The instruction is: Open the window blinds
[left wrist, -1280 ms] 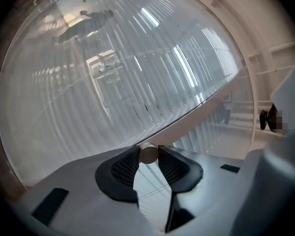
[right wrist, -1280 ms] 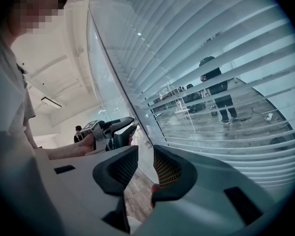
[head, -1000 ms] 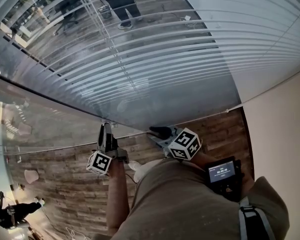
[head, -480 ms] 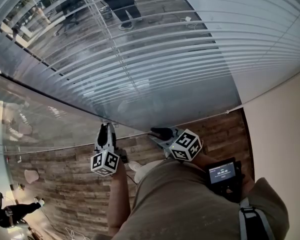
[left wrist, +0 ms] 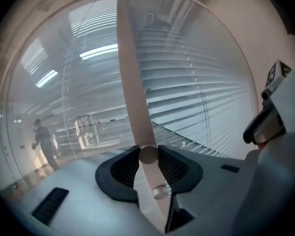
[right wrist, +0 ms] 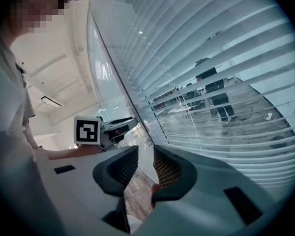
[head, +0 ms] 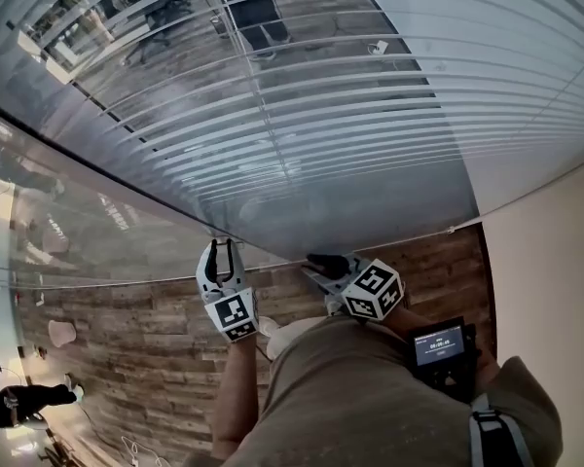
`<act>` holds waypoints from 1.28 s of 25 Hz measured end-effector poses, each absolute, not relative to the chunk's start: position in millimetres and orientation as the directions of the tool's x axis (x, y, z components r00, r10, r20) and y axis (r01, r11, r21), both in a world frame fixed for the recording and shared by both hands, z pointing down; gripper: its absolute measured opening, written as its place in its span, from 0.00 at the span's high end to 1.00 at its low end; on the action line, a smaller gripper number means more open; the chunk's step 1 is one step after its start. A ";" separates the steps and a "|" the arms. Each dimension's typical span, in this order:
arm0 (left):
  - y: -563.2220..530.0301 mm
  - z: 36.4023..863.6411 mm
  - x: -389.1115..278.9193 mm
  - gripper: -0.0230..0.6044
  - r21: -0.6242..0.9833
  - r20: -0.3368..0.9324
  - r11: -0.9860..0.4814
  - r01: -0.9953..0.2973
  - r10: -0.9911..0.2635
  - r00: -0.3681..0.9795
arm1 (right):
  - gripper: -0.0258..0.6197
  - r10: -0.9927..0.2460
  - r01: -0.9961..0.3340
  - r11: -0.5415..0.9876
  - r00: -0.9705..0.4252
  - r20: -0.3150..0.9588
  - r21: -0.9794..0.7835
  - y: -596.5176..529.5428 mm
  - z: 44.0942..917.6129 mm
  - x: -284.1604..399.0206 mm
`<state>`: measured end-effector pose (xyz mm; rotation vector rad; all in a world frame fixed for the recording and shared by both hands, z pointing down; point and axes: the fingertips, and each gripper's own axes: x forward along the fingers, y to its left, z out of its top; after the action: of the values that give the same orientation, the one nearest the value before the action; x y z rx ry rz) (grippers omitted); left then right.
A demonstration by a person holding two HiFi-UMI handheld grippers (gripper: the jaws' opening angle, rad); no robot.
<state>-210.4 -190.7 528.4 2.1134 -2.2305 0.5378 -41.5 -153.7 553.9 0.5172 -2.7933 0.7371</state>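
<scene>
White horizontal-slat window blinds (head: 350,115) fill the far side, a room showing between their slats, above the brown wood-plank floor (head: 127,358). Near the blinds' left end hangs a pale slim round tilt wand (left wrist: 132,82). The left gripper (left wrist: 148,154) is clamped on the wand's lower end, while the right gripper (right wrist: 145,163), just to its right, has its jaws apart and empty.

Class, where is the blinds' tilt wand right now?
In the left gripper view the tilt wand hangs down the middle of the picture, gripped in the left claw, with the blinds just to its right.
</scene>
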 end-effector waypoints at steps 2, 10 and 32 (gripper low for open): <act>-189.4 533.7 -207.4 0.75 -0.306 0.250 0.020 -0.952 -0.963 -0.100 | 0.80 -0.279 -0.381 0.815 -0.918 0.282 -0.437 -152.5 559.3 -40.7; -184.6 537.4 -205.2 0.75 -0.225 0.256 0.012 -0.974 -0.964 -0.071 | 0.80 -0.278 -0.380 0.815 -0.919 0.281 -0.437 -148.8 562.8 -38.7; -176.8 534.6 -201.1 0.65 0.111 0.281 0.018 -0.994 -0.960 0.014 | 0.80 -0.284 -0.385 0.811 -0.918 0.278 -0.441 -149.0 564.1 -37.4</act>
<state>-201.1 -176.8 534.6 2.0163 -2.0213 0.1756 -37.4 -149.0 564.1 0.5222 -2.7975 0.7441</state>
